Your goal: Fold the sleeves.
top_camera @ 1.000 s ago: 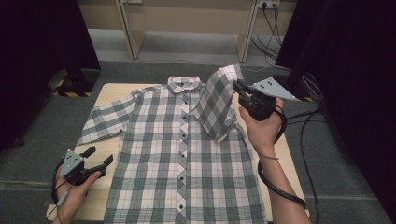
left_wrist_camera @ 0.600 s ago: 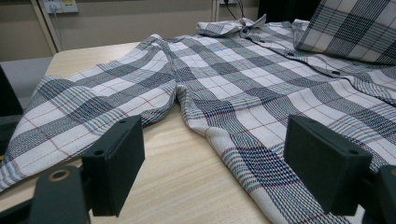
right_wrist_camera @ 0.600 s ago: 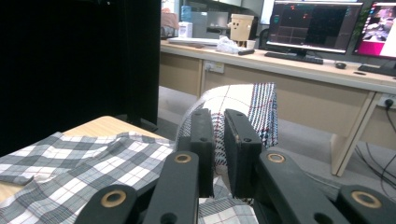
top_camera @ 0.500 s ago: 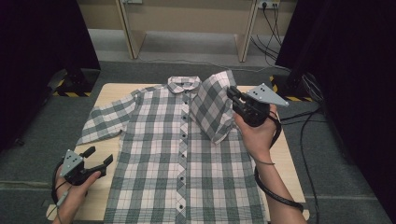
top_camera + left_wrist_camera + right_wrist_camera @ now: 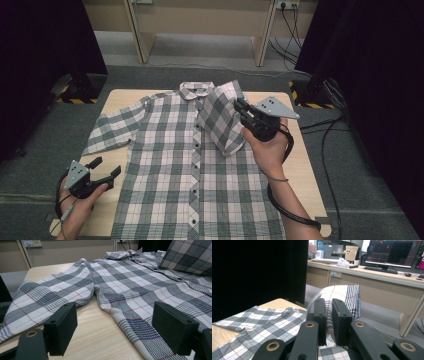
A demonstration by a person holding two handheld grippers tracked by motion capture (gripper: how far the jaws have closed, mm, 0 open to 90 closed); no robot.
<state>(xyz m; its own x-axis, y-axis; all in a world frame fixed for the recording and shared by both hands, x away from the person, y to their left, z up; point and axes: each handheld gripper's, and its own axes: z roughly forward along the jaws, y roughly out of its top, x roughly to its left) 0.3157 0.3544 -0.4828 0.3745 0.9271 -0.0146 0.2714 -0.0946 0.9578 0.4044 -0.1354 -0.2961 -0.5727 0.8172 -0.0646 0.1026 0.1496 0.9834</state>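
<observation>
Plaid sleeve (image 5: 337, 296) sits clamped in the right tool (image 5: 329, 305), seen close-up.

a grey-and-white plaid shirt (image 5: 185, 175) is spread front-up and buttoned on the table, collar at the far edge. one short sleeve (image 5: 114, 131) is laid flat outward; the other sleeve (image 5: 222, 120) is lifted and folded over the chest.

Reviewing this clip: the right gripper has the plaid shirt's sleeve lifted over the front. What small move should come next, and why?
Probably lower the sleeve flat onto the shirt front, then open. The right gripper is shut on the checked grey-and-white short sleeve, which arches above the buttoned plaid shirt on the light wooden table, folded inward but not yet lying down. The left gripper waits open beside the hem.
</observation>
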